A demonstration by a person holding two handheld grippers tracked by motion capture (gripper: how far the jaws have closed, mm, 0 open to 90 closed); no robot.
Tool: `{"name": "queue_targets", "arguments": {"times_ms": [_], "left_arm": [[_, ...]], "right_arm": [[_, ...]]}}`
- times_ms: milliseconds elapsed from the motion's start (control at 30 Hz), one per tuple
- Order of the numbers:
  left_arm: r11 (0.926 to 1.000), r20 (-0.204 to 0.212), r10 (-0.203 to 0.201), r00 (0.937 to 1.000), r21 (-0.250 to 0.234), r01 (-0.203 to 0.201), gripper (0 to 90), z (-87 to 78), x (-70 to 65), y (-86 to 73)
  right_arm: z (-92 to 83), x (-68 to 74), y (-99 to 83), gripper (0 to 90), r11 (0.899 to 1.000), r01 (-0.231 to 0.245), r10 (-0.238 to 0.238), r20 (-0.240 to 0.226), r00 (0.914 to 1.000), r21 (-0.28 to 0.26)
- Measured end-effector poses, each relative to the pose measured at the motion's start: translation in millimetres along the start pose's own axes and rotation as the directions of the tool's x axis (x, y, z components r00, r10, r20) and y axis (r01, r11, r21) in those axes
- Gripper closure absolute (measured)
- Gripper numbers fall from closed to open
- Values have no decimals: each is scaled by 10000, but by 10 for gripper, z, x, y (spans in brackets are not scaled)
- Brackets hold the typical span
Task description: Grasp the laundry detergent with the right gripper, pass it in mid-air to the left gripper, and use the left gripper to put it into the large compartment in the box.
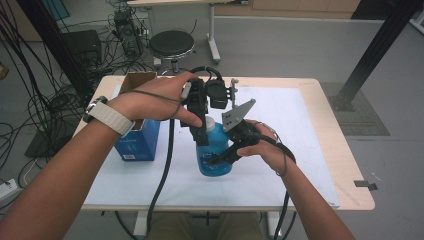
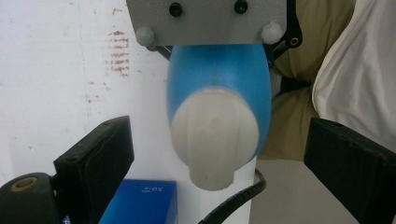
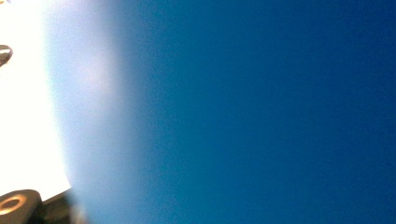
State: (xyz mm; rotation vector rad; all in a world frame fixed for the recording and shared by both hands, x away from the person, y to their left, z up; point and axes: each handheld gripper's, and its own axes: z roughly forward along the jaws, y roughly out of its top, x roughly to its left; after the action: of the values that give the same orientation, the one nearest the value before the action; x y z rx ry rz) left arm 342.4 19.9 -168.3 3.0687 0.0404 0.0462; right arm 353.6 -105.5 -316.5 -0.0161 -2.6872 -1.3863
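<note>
One blue bottle (image 1: 215, 152) mid-bench, my right gripper (image 1: 225, 156) jaws clamped on its body, left gripper (image 1: 202, 131) jaws spread wide around its white cap (image 2: 215, 135); one blue box (image 1: 137, 140) near left edge, right half bare.

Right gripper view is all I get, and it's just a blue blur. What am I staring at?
Observer: A blue bottle standing on the table; the right gripper is clamped on its body.
Operator: Does it have a cap?
Observer: Yes, a white cap, seen from above in the left gripper view.
Operator: Is the other gripper gripping that?
Observer: No. The left gripper has its jaws open on either side of the cap, not touching.
Operator: Anything else nearby?
Observer: An open blue box to the bottle's left.
</note>
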Motion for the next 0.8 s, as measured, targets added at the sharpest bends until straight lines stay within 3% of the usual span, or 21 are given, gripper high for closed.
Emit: {"name": "queue_targets", "arguments": {"times_ms": [800], "left_arm": [[10000, -3, -21, 10000, 7, 21, 89, -2, -2, -3]], "right_arm": [[4, -10, -4, 431, 10000, -32, 32, -36, 10000, 59]]}}
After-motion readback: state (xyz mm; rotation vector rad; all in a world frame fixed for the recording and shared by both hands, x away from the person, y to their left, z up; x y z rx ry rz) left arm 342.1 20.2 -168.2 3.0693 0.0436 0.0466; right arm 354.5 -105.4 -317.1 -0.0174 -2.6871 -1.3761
